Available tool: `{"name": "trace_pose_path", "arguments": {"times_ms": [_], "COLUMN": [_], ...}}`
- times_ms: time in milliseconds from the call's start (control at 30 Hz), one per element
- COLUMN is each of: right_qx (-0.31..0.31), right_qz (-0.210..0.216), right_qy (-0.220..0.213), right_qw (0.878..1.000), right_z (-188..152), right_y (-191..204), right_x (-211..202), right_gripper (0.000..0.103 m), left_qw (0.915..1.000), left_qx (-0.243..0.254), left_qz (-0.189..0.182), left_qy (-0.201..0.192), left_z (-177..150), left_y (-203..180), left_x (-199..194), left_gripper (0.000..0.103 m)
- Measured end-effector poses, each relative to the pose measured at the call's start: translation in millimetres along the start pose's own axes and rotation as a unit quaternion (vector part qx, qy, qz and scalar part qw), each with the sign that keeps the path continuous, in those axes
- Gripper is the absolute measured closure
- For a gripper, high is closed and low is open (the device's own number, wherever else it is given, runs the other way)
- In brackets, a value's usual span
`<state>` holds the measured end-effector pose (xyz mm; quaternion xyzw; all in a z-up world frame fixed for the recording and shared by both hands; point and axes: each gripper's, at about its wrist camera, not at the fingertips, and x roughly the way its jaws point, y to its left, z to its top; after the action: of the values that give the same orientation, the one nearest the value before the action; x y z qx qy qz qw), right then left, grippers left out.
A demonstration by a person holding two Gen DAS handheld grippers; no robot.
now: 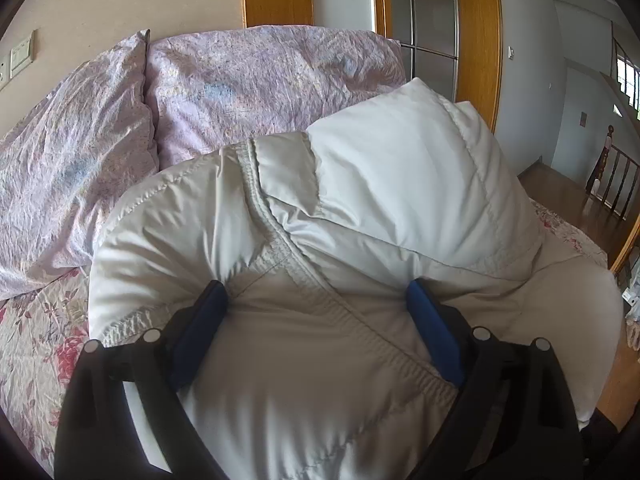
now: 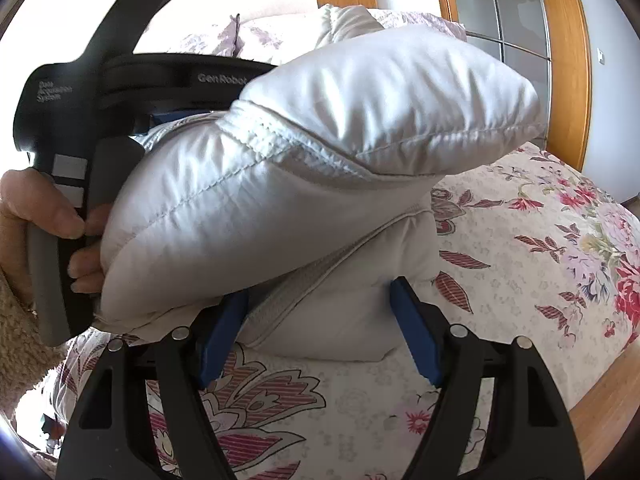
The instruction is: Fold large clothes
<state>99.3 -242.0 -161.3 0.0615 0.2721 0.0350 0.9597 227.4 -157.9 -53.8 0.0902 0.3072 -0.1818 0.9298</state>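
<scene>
The white padded jacket [image 1: 360, 208] is bunched into a thick, puffy bundle raised above the bed [image 2: 540, 240], with its lower corner resting on the floral bedspread in the right wrist view. The left gripper [image 1: 318, 296] has its jaws set wide, and the blue pads [image 1: 200, 320] press into the quilted fabric on both sides, beside an elasticated seam: the jaws are grasping the jacket across a bulky fold. The right gripper [image 2: 320, 304] likewise has its jaws spread around the lower corner of the bundle, near the zip line; the right pad touches the fabric, the left pad sits at its edge, so this is judged a grasp on the jacket rather than a released state. The step in hand appears to be carrying a folded-over section across to lay it on the rest of the garment. The next move calls for lowering the bundle flat onto the bedspread, keeping the layers aligned, and releasing only once the padding is settled, since the filling will tend to spring back. Two pillows [image 1: 240, 80] lie at the head of the bed. A person's hand [image 2: 48, 224] holds the left device, whose housing reads "GenRobot" and "Data Acquisition System"
</scene>
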Motion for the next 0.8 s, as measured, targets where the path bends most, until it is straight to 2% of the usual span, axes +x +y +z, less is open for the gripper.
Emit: {"name": "trace_pose_path", "arguments": {"times_ms": [400, 800], "right_qx": [-0.001, 0.0], "right_qz": [-0.006, -0.007], "right_qy": [0.0, 0.013], "right_qw": [1.0, 1.0], "right_z": [-1.2, 2.5], "right_y": [1.8, -0.2], "right_x": [2.8, 5.6], "right_gripper": [0.027, 0.027], "left_qw": [0.9996, 0.9994], "left_qx": [0.01, 0.015], "left_qz": [0.011, 0.02], "left_qy": [-0.023, -0.022], "left_z": [-6.3, -5.7], "left_y": [-4.9, -6.1], "left_x": [6.3, 7.2], "left_gripper": [0.011, 0.011]}}
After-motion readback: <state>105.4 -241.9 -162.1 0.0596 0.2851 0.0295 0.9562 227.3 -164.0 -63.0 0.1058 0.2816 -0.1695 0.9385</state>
